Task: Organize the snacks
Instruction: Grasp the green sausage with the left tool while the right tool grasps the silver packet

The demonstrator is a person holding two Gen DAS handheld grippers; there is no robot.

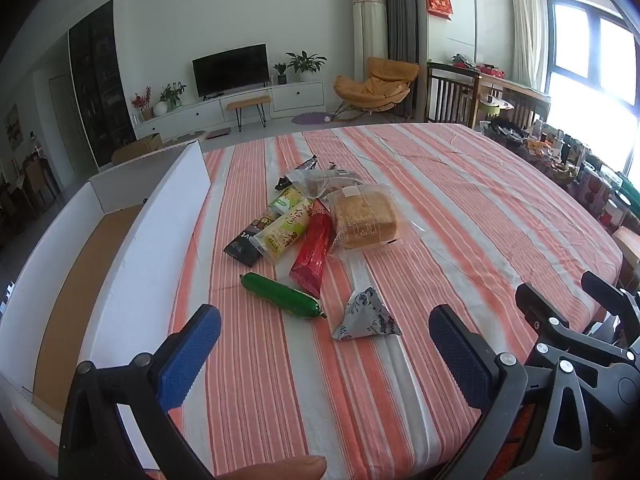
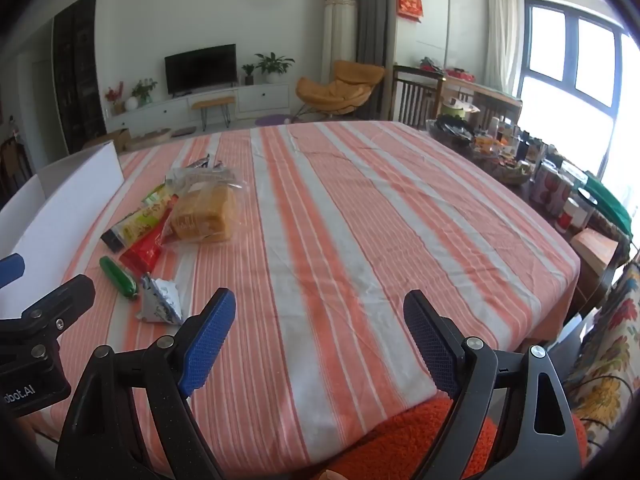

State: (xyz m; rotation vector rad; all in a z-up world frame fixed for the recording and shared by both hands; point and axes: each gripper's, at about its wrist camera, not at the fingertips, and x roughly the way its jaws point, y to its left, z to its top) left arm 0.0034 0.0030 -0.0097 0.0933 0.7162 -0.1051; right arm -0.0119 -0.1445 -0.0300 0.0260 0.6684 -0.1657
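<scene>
A heap of snacks lies on the striped tablecloth (image 1: 460,208): a wrapped sponge cake (image 1: 366,216), a red packet (image 1: 316,250), a yellow-green bar (image 1: 286,232), a green sausage (image 1: 282,295) and a grey triangular packet (image 1: 366,316). To their left stands an open white box (image 1: 132,248) with a brown floor. My left gripper (image 1: 324,356) is open, just short of the sausage and the triangular packet, nothing between its blue pads. My right gripper (image 2: 320,340) is open over bare cloth, right of the triangular packet (image 2: 160,300), the sausage (image 2: 118,277) and the cake (image 2: 208,212).
The table's right side holds a basket (image 2: 496,160), jars and cans (image 2: 560,192). An orange fuzzy cushion (image 2: 404,440) sits at the near edge. Beyond the table are a TV stand, an orange chair (image 1: 380,84) and wooden chairs. A fingertip (image 1: 276,468) shows at the bottom.
</scene>
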